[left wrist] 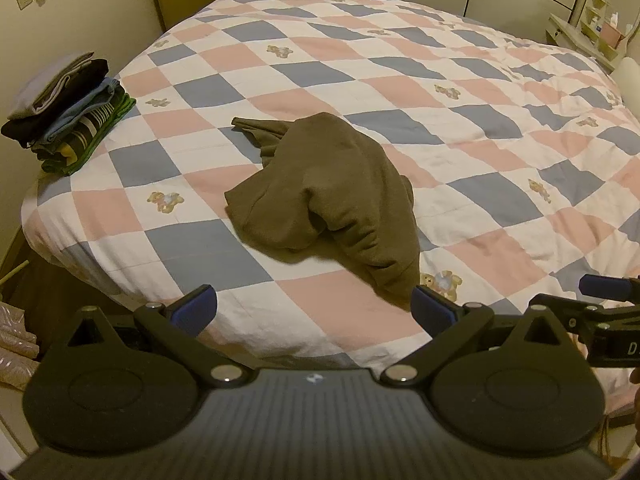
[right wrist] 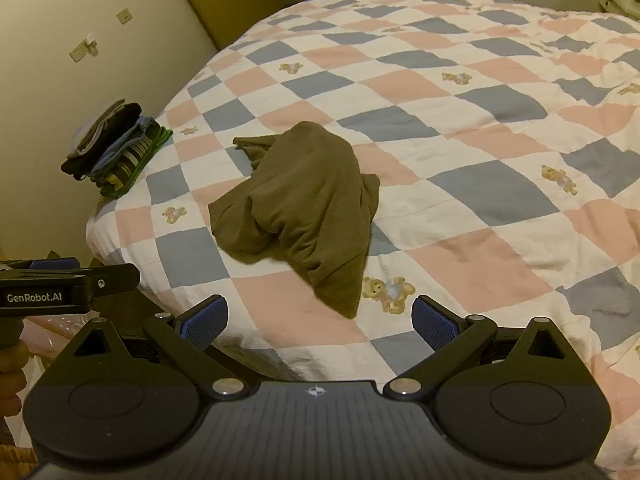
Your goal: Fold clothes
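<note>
On the checked quilt (left wrist: 320, 60), a soft brown garment (left wrist: 328, 192) lies crumpled.

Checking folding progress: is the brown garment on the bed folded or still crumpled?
Crumpled: the olive-brown fabric garment lies bunched in an irregular heap on the checked quilt.

Your left gripper (left wrist: 314, 312) hangs over the near edge of the checked quilt (left wrist: 460, 92), its blue-padded fingers (left wrist: 196, 306) spread wide with nothing between them. A crumpled olive-brown garment (left wrist: 332, 196) lies on the quilt just ahead, its near corner close to the right-hand finger. A stack of folded clothes (left wrist: 68, 112) sits at the quilt's left corner, and your right gripper (left wrist: 600, 286) enters at the right edge.
</note>
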Action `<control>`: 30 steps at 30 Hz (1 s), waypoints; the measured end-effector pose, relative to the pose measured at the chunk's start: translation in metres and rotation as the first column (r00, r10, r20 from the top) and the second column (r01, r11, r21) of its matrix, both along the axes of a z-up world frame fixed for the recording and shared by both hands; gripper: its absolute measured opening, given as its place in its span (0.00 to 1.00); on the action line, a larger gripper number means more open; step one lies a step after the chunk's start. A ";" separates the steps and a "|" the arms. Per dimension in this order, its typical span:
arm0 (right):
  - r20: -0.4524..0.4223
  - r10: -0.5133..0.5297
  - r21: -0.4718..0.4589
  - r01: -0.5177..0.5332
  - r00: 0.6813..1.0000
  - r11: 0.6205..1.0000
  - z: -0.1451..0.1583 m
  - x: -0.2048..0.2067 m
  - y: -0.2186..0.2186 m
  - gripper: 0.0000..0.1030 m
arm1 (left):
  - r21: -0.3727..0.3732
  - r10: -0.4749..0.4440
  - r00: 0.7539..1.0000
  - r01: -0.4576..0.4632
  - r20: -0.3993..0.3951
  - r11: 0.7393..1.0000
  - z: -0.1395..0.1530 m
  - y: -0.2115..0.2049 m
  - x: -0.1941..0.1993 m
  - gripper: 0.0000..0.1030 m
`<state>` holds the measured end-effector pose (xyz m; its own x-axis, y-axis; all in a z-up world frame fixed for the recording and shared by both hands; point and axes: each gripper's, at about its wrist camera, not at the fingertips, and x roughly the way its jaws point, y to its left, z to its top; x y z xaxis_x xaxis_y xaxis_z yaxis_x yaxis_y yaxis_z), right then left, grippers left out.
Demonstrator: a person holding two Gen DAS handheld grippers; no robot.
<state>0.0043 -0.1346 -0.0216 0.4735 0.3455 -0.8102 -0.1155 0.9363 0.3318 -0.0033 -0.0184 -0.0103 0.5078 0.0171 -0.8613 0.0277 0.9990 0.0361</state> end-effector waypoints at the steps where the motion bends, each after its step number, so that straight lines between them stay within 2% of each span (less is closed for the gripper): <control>1: 0.001 0.000 -0.001 0.000 1.000 1.000 0.000 0.000 0.000 0.98 | 0.000 0.001 1.000 -0.001 -0.001 1.000 0.000 0.000 0.000 0.99; 30: 0.014 0.004 0.005 -0.004 1.000 1.000 0.002 0.013 0.004 0.98 | 0.011 -0.004 1.000 0.004 -0.005 1.000 0.003 0.005 0.017 0.99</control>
